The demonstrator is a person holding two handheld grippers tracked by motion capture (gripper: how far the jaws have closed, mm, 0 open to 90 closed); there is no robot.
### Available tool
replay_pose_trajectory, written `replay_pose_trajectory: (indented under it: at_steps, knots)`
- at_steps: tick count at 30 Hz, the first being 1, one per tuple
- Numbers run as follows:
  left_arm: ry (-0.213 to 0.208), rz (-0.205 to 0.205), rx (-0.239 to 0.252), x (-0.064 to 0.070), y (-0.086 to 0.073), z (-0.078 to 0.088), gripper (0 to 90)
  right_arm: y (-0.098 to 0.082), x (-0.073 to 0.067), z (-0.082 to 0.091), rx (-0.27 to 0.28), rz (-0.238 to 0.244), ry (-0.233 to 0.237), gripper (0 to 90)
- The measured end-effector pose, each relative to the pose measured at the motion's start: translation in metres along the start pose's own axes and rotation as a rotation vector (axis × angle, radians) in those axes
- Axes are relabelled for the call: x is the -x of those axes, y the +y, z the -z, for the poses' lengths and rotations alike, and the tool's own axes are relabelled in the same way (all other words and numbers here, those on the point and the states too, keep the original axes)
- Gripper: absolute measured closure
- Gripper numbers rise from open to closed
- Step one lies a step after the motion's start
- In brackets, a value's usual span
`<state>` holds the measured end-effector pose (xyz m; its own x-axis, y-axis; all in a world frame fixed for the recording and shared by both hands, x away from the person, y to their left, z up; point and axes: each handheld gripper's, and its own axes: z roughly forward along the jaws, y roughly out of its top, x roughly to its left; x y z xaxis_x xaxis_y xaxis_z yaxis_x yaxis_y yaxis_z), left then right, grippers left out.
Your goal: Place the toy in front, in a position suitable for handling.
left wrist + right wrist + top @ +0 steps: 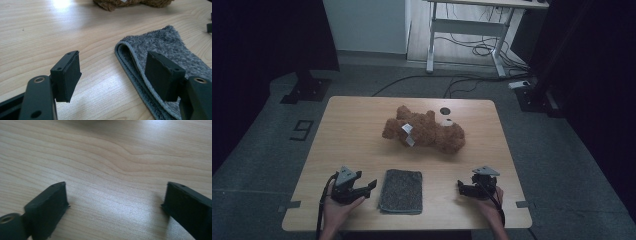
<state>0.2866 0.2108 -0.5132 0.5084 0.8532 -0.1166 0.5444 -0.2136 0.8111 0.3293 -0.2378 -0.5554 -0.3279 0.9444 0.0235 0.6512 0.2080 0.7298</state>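
On the wooden table (pixel 342 130), the left gripper (pixel 367 187) rests near the front edge with its jaws spread wide and nothing between them — just to its right lies the folded grey cloth (pixel 401 191), one jaw over the cloth's near edge in the left gripper view. Behind the cloth, mid-table, a brown teddy bear (pixel 427 131) lies on its side. Farther right, the right gripper (pixel 460 187) sits low — jaws wide apart over bare wood.
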Motion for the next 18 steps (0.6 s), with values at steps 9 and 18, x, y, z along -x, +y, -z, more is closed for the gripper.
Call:
replay_pose_trajectory:
  at_steps: [9, 18]
  knots:
    - [-0.003, 0.005, 0.004, 0.001, 0.009, -0.004, 27.9, 0.004, 0.009, 0.006, 0.06, -0.069, 0.042, 8.9]
    - [-0.009, 0.005, 0.029, -0.004, 0.036, -0.011, 28.0, 0.022, 0.004, 0.008, 0.108, -0.057, 0.065, 10.1]
